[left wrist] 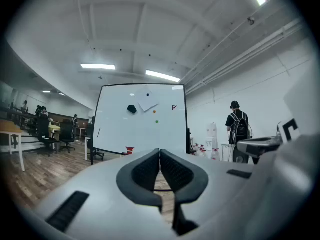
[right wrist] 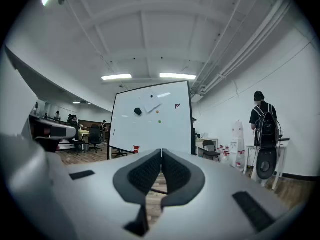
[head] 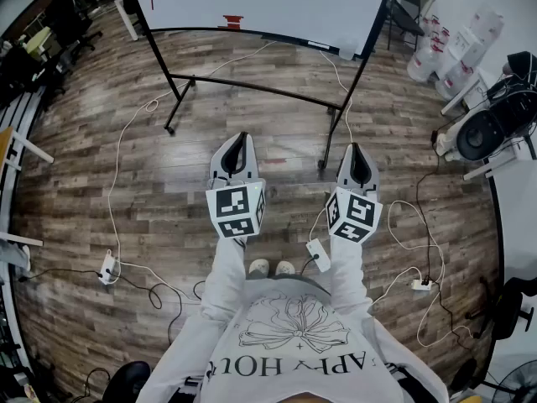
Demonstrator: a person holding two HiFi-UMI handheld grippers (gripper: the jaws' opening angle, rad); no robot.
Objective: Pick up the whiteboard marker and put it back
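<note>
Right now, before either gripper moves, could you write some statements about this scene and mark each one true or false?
1. The left gripper has its jaws together with nothing between them. True.
2. The right gripper is gripping a marker. False: its jaws are together and empty.
3. The whiteboard stands upright ahead of both grippers. True.
4. The floor is carpeted. False: it is wood planks.
5. A person with a backpack stands to the right of the whiteboard. True.
6. The whiteboard is bare. False: a black object and a sheet of paper are on it.
</note>
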